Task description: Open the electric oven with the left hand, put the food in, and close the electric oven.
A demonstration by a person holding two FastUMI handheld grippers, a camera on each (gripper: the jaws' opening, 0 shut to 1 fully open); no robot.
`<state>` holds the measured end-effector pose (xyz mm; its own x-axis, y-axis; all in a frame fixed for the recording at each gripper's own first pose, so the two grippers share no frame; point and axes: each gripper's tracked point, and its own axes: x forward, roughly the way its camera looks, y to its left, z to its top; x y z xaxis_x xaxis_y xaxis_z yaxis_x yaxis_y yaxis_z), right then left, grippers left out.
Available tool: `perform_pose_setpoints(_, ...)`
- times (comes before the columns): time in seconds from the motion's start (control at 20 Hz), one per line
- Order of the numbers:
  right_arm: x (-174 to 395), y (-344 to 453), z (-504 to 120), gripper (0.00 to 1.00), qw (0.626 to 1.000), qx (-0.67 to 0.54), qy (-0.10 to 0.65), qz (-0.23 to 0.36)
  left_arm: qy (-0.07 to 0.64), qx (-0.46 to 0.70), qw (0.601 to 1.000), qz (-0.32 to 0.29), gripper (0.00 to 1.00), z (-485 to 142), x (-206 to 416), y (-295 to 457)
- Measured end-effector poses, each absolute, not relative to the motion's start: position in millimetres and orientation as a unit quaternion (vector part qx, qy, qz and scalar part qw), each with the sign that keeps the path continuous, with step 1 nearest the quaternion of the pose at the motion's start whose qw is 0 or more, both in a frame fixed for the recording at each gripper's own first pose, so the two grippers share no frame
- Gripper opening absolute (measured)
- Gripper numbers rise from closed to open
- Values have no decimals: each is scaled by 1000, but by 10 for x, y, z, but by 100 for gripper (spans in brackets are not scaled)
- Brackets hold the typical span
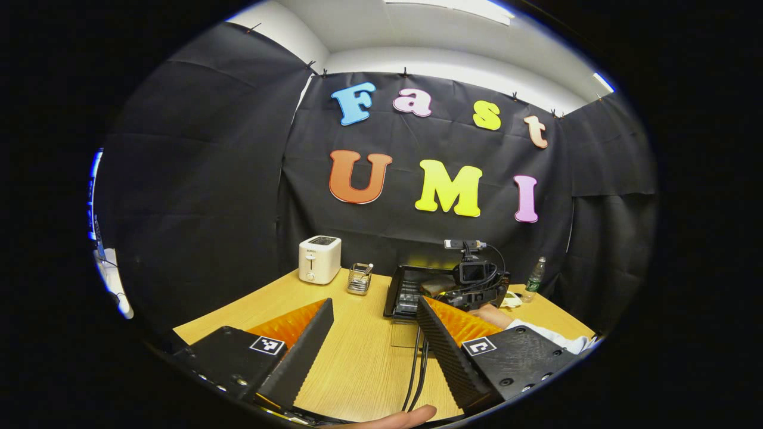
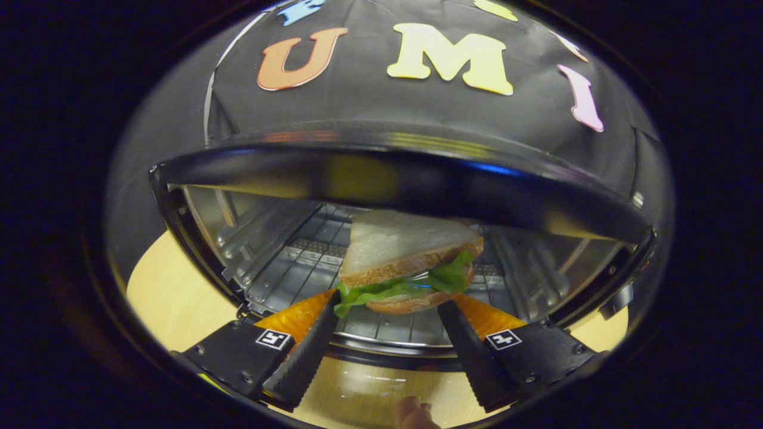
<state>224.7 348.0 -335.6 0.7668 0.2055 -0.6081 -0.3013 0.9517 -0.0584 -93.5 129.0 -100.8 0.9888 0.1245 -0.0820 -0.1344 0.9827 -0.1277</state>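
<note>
The electric oven (image 2: 393, 179) stands open right in front of my right gripper (image 2: 388, 301), its wire rack (image 2: 298, 268) bare on the left. A triangular sandwich (image 2: 405, 262) with lettuce lies on the rack just past the fingertips. The jaws stand wide apart, the left tip brushing the lettuce and the right tip near the bread's underside. In the left gripper view the oven (image 1: 400, 289) sits mid-table with its glass door (image 1: 405, 335) folded down. The right gripper (image 1: 477, 280) and a sleeve (image 1: 548, 335) reach into it. My left gripper (image 1: 374, 301) hangs open and holds nothing, short of the door.
A white toaster (image 1: 319, 259) and a small metal holder (image 1: 359, 278) stand left of the oven on the wooden table (image 1: 357, 357). A plastic bottle (image 1: 534, 277) stands at the far right. Black cables (image 1: 415, 369) run across the table toward me.
</note>
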Motion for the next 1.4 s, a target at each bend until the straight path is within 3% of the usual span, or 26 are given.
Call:
perform_pose_setpoints(0.25, 1996, 3371, -3260, 100, 924, -60, 353, 135, 49, -68, 994, 70, 92, -1104, -912, 1338)
perform_pose_setpoints(0.3, 1933, 3367, -3237, 96, 921, -50, 361, 140, 56, -70, 994, 68, 93, -1133, -891, 1328)
perform_pose_setpoints(0.6, 1636, 3208, -2708, 100, 933, -10, 317, 171, 70, -71, 993, 63, 92, -1241, -788, 1249)
perform_pose_setpoints(0.65, 1555, 3137, -2577, 100, 936, -6, 305, 173, 75, -71, 993, 58, 92, -1286, -751, 1211)
perform_pose_setpoints(0.7, 1462, 3074, -2426, 91, 941, -1, 288, 179, 80, -71, 993, 51, 92, -1337, -714, 1161)
perform_pose_setpoints(0.75, 1380, 2987, -2274, 100, 946, -1, 270, 180, 88, -73, 992, 43, 92, -1383, -656, 1098)
perform_pose_setpoints(1.05, 858, 2277, -1299, 100, 976, 8, 148, 159, 132, -59, 990, -2, 92, -1694, -256, 668)
perform_pose_setpoints(1.1, 781, 2085, -1198, 90, 980, 9, 127, 150, 145, -53, 988, -12, 92, -1785, -184, 578)
perform_pose_setpoints(1.25, 530, 1708, -760, 91, 988, 27, 70, 135, 190, -40, 981, -24, 93, -2092, -27, 389)
perform_pose_setpoints(1.3, 467, 1561, -636, 100, 990, 31, 54, 126, 202, -39, 978, -29, 93, -2180, 11, 314)
perform_pose_setpoints(1.35, 391, 1425, -525, 100, 991, 31, 42, 120, 213, -41, 976, -37, 93, -2265, 51, 225)
perform_pose_setpoints(1.4, 323, 1306, -454, 90, 992, 31, 32, 117, 224, -45, 972, -44, 93, -2351, 93, 132)
